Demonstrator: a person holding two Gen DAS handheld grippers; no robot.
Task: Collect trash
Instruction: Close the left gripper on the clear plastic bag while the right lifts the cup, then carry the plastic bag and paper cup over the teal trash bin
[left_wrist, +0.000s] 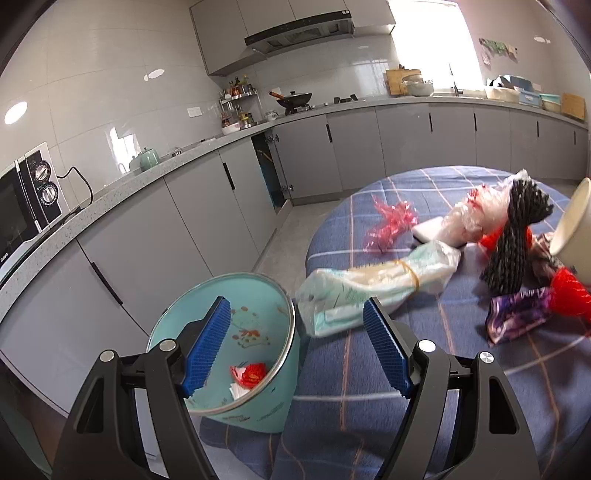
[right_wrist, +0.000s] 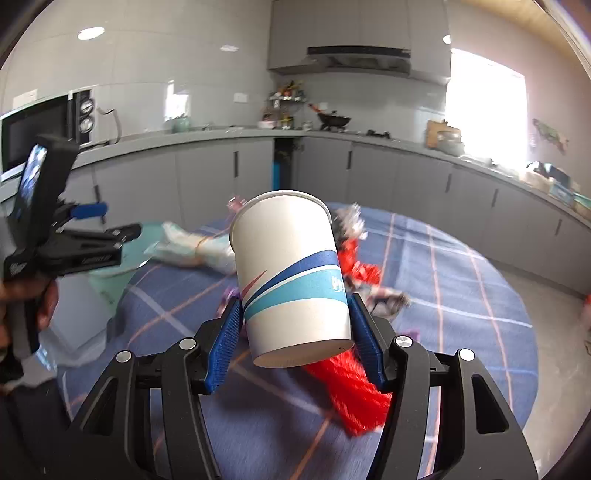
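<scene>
Cup sits pinched in my right tongs above the tabletop; left tongs spread, empty. I'd carry it toward ten o'clock, releasing squarely over the bin.

The round surface has a blue cloth with thin crossing lines. On it lie a pale bag tied with a rubber band, a pink wrapper, a purple packet and red plastic bits.
</scene>
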